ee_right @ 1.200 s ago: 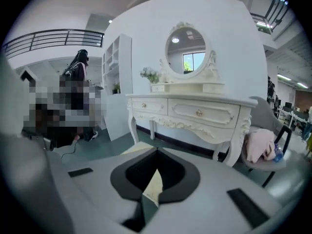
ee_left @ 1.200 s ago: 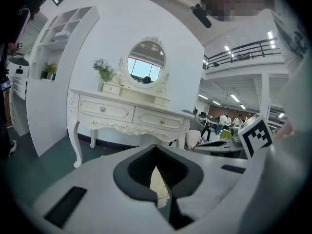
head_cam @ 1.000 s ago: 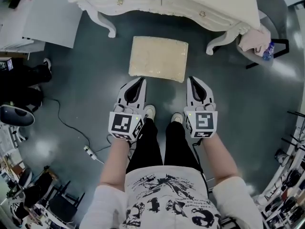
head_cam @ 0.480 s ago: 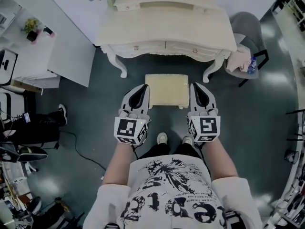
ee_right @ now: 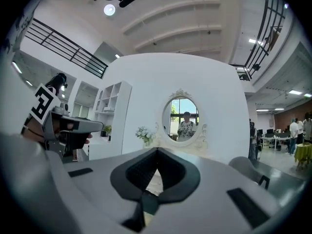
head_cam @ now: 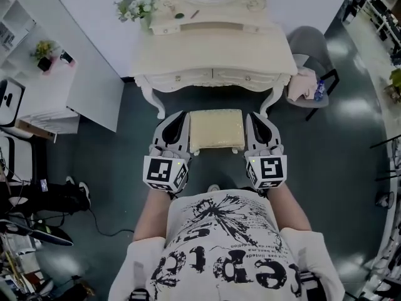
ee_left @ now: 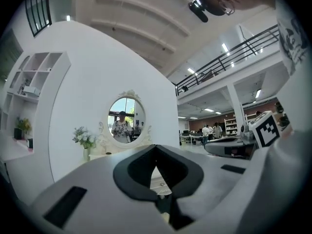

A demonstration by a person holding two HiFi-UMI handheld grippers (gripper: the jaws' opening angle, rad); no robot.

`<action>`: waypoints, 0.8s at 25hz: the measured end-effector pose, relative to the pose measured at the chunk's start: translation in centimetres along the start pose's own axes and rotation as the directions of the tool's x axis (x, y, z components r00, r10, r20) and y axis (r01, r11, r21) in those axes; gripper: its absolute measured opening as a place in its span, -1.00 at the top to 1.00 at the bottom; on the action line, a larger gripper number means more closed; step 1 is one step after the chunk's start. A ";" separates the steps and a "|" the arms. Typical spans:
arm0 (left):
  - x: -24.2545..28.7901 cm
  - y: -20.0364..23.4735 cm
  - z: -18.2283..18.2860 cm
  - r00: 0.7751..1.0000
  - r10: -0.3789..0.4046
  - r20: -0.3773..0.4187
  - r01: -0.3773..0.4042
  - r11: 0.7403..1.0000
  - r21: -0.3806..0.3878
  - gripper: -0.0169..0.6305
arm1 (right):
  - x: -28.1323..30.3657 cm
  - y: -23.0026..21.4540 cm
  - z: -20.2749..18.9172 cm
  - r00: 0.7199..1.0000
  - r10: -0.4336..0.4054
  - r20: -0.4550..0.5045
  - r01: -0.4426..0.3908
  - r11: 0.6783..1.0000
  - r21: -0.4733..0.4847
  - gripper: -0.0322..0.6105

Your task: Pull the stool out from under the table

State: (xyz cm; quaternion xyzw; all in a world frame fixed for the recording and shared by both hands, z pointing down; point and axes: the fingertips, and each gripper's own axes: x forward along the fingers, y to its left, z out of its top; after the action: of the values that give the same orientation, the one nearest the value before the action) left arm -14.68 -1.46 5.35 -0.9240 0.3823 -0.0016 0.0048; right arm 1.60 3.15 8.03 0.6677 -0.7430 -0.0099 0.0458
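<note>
The cushioned stool (head_cam: 217, 129) stands on the dark floor just in front of the dressing-table surface (head_cam: 213, 49), clear of its front edge, so the pull-out looks done. It probably handles light, with a stiff frame and a soft padded top. The firm side edges under the cushion seem the best hold.

The left gripper (head_cam: 177, 119) and right gripper (head_cam: 255, 118) hang either side of the stool, above it. Each has its fingers pressed together with nothing between them.

A grey chair (head_cam: 307, 42) draped with cloth sits beside the surface's right end, and a white shelf unit (head_cam: 37, 74) beside its left. Neither blocks the stool.
</note>
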 end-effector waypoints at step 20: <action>-1.8 -0.7 0.9 1.000 -0.018 0.007 0.018 1.000 0.013 0.90 | -0.5 1.7 1.8 0.999 0.038 0.025 -0.038 0.999 -0.027 0.85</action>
State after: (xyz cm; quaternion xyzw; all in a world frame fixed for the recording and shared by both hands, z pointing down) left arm -15.51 0.32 4.50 -0.9273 0.3741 -0.0010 0.0123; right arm -0.21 3.71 6.37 0.6525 -0.7559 -0.0276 0.0453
